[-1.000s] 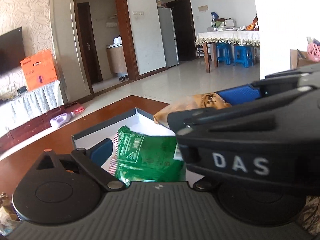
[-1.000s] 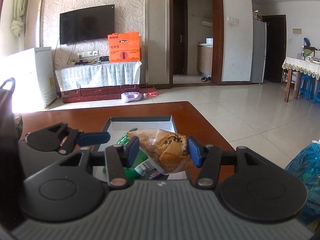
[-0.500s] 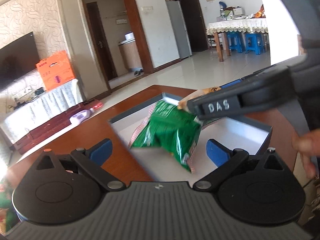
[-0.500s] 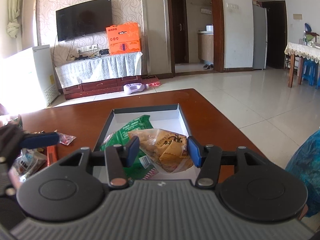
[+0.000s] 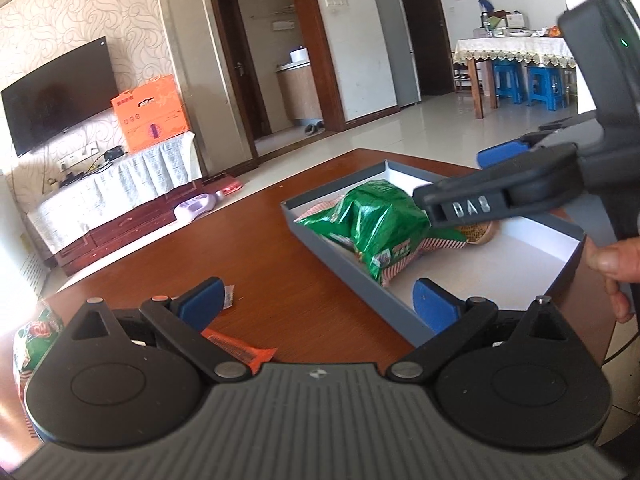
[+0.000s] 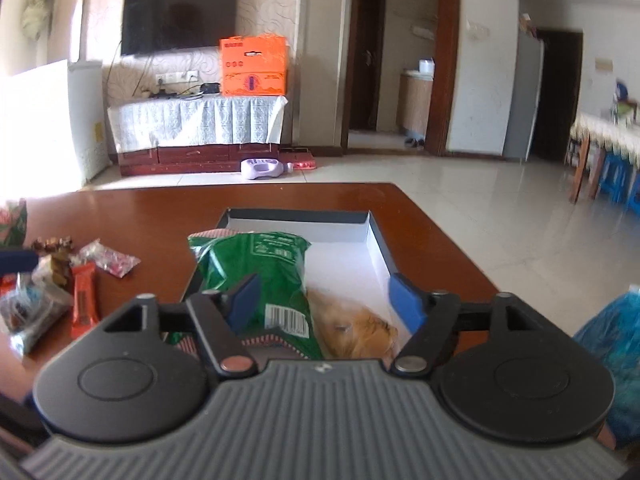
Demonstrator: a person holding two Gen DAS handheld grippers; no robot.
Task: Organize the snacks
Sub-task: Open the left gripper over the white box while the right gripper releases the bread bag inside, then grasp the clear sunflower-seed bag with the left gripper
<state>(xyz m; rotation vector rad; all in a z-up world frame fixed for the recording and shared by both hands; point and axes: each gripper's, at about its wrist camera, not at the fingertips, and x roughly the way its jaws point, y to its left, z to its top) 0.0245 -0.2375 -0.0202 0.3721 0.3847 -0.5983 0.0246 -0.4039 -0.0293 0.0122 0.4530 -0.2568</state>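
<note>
Two grippers: both in view, each seen from its own camera and partly from the other's.
Left gripper (image 5: 316, 300): jaws wide apart, nothing between them; it hangs over the wooden table (image 5: 280, 240) beside the tray's near corner.
Right gripper (image 6: 324, 300): jaws opening, blue pads clear of the packets below them; nothing clamped.
Writing on right gripper: "DAS" in pale letters on the side of one finger (image 5: 468, 210), seen from the left camera.
Hand (image 5: 608, 264): fingers wrapped on the right gripper's handle at the right edge of the left view.
Orange bar (image 5: 240, 352): flat on the table just under the left gripper; print too blurred to read.
Loose snacks (image 6: 48, 280): small heap of wrapped sweets and bars on the table left of the tray; another orange bar (image 6: 84, 304) lies with them.
Tray (image 5: 344, 268): shallow grey box with a white inside, on the table.
Tray contents: green packet (image 6: 260, 272) with a barcode label and a red-striped edge, and a tan packet (image 6: 356, 332) lying at its right side, partly tucked under it.
Green packet print: pale lettering, not readable.
Orange carton (image 6: 254, 66): on the cloth-covered TV stand across the room; markings unreadable.
Television (image 6: 180, 16): dark, on the wall above.
</note>
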